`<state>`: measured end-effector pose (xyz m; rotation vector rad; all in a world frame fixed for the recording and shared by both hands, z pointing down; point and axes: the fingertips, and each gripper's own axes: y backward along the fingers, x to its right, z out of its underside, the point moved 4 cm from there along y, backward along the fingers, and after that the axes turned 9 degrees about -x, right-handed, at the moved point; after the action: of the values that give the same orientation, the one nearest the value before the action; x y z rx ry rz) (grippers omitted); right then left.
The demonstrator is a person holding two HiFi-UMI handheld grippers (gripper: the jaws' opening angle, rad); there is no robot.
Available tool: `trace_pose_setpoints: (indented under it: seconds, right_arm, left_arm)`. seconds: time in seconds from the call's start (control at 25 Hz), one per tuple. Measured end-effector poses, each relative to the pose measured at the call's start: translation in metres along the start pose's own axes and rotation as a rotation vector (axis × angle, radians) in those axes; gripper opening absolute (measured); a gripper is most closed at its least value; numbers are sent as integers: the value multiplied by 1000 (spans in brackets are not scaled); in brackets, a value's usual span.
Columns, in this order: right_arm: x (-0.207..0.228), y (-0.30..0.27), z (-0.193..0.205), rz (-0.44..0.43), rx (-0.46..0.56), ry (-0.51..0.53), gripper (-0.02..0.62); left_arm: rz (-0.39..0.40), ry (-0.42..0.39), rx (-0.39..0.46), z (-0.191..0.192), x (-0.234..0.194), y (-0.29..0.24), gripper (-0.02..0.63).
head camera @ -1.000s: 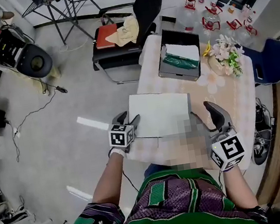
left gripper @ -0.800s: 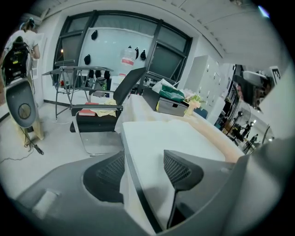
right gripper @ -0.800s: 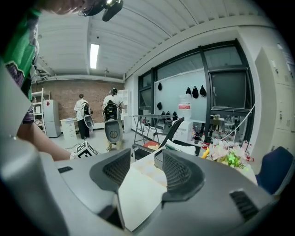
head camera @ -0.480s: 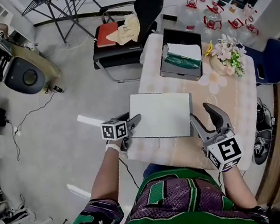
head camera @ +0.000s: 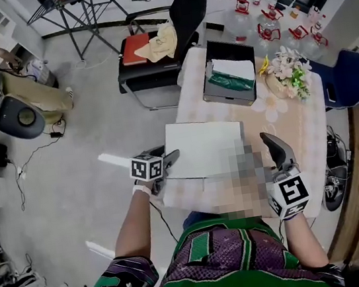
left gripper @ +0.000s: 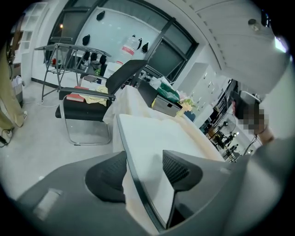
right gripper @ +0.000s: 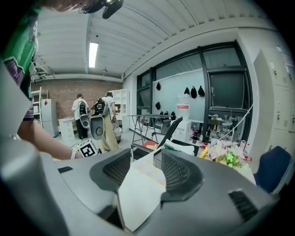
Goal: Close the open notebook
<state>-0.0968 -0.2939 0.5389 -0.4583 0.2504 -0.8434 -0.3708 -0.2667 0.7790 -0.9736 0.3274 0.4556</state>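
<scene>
The notebook (head camera: pixel 203 146) shows as one flat white rectangle on the near part of the table (head camera: pixel 296 122). My left gripper (head camera: pixel 168 156) is at its left edge. In the left gripper view the notebook's (left gripper: pixel 156 133) dark-lined edge runs between the jaws of the left gripper (left gripper: pixel 144 162). These jaws are closing, and their pads stand off the edge. My right gripper (head camera: pixel 267 148) hovers by the notebook's right edge, open. Past the jaws of the right gripper (right gripper: pixel 138 168), a white corner of the notebook (right gripper: pixel 138 196) shows.
A black box (head camera: pixel 229 72) with green and white contents and a bunch of flowers (head camera: pixel 289 69) stand at the table's far end. A black chair (head camera: pixel 163 35) with cloths is beyond the table, and a blue chair (head camera: pixel 350 77) is at the right. People (right gripper: pixel 94 120) stand far off.
My left gripper has tilted and rolled at the notebook's left edge without shifting place. The right gripper and the notebook have stayed put. A person in the background has moved.
</scene>
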Motion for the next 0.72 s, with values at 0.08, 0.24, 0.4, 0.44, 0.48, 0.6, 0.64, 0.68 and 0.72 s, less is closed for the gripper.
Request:
trace_pose_setpoints:
  seconds: [0.08,0.24,0.4,0.44,0.48,0.6,0.64,0.68,0.72]
  right_arm:
    - [1,3,-3,5,2,-1,204]
    - [-1,8,-7,12,10,-12,204]
    - [-4,13,-9,7,26,-4,204]
    - [-4,14,-10,7,30,-2,204]
    - [-5,17,-10,8,34,-4,204]
    - [-4,25,-14,16,50,-11,204]
    - [-4,28,-15,21,56,-12,204]
    - [-3,32,-16,26,60,-11,204]
    - [-2,35,-17,33,63,-12,204]
  left_arm:
    - [1,-10,6,-4,4,5,249]
    - [1,-30,28,-14,14,15,245]
    - [-9,-34,57,-21,24,20,244]
    - [-11,-29,65,-22,27,21,244]
    - [-14,-25,72,-22,29,23,245]
    - [-22,-17,98,-26,38,28,244]
    - [-22,-14,107,-28,41,30,245]
    - [-19,-11,113,-30,44,32,245]
    - [-15,-8,117,-31,47,33,244]
